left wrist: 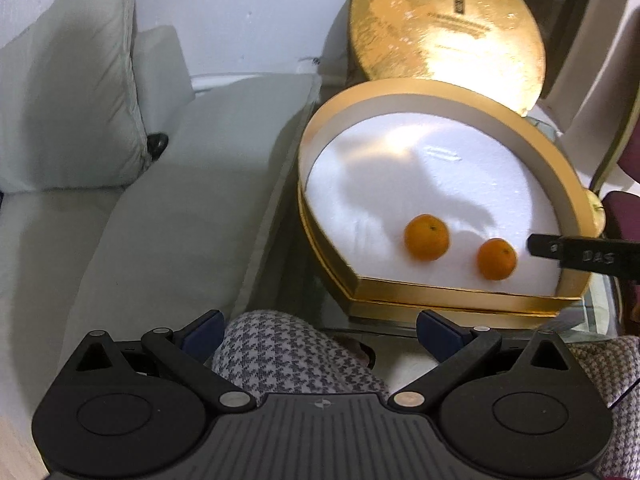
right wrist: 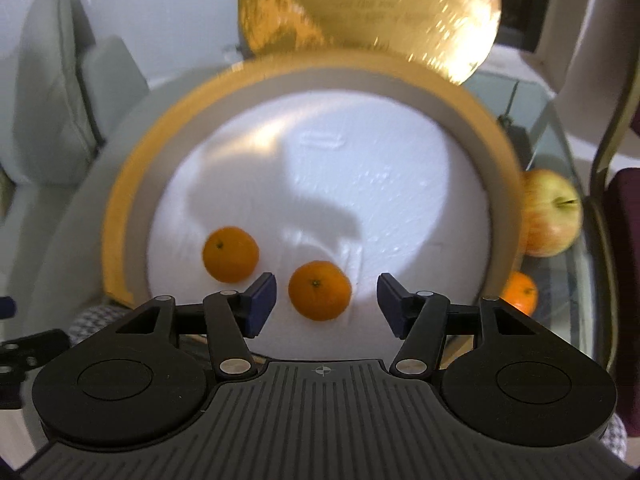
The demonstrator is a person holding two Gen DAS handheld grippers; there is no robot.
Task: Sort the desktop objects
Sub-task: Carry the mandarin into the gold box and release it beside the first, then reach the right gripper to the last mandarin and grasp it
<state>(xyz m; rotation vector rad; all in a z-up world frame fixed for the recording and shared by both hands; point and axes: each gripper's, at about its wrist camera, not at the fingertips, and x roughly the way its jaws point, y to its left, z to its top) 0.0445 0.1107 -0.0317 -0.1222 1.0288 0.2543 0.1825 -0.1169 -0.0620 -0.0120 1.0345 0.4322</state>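
Note:
A round gold box (left wrist: 460, 294) with a white foam floor stands on a glass table and holds two small oranges. In the right wrist view, one orange (right wrist: 320, 291) lies between the fingers of my right gripper (right wrist: 327, 300), which is open; neither pad touches the fruit. The other orange (right wrist: 230, 254) lies on the foam to its left. The same pair shows in the left wrist view as the left orange (left wrist: 426, 237) and the right orange (left wrist: 496, 259), with a right-gripper finger (left wrist: 580, 256) reaching over the rim. My left gripper (left wrist: 320, 334) is open and empty, short of the box.
The gold lid (left wrist: 448, 24) leans upright behind the box. Outside the box on the right, an apple (right wrist: 550, 214) and a third orange (right wrist: 520, 293) lie on the glass table (right wrist: 560, 280). A grey sofa (left wrist: 160, 200) is left. A person's checked knee (left wrist: 288, 356) sits below the left gripper.

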